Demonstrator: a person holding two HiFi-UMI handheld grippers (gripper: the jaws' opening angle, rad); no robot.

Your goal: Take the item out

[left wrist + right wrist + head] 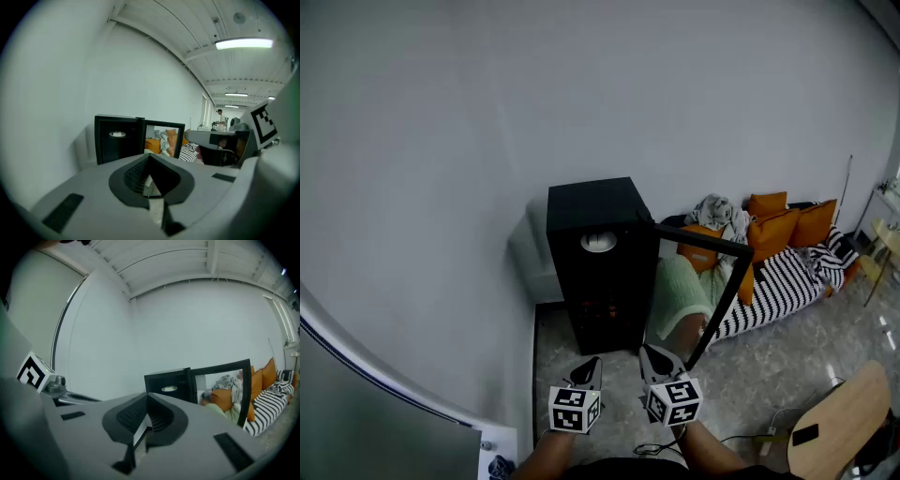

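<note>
Right now I hold both tools low in front of me, side by side above the pale stone floor (759,375). The left gripper (587,371) has its fingers (136,173) pressed together with nothing between them. The right gripper (656,360) is the same, its fingers (159,416) closed tip to tip on nothing. Each carries its marker cube (574,410) just above my wrists.

Ahead of both stands a black cabinet (600,272) on the floor, its back against the white wall (487,122). Its glass door (705,240) is swung wide open toward my right. Inside, on an upper shelf, lies a white dish (598,241), pale and round (I cannot tell whether it is a plate or a shallow bowl). Both gripper views show it too, in the dark opening well beyond the fingertips (117,134) (169,389). Neither gripper touches the cabinet or the dish; both are well apart from them.

Behind the open door is a sofa with a black-and-white striped cover (783,281). It carries orange cushions (787,223), a heap of grey cloth (717,211) and a light green blanket (680,295). At my lower right a light wooden bench (848,412) juts in, with a small dark flat object (804,434) on it.
</note>
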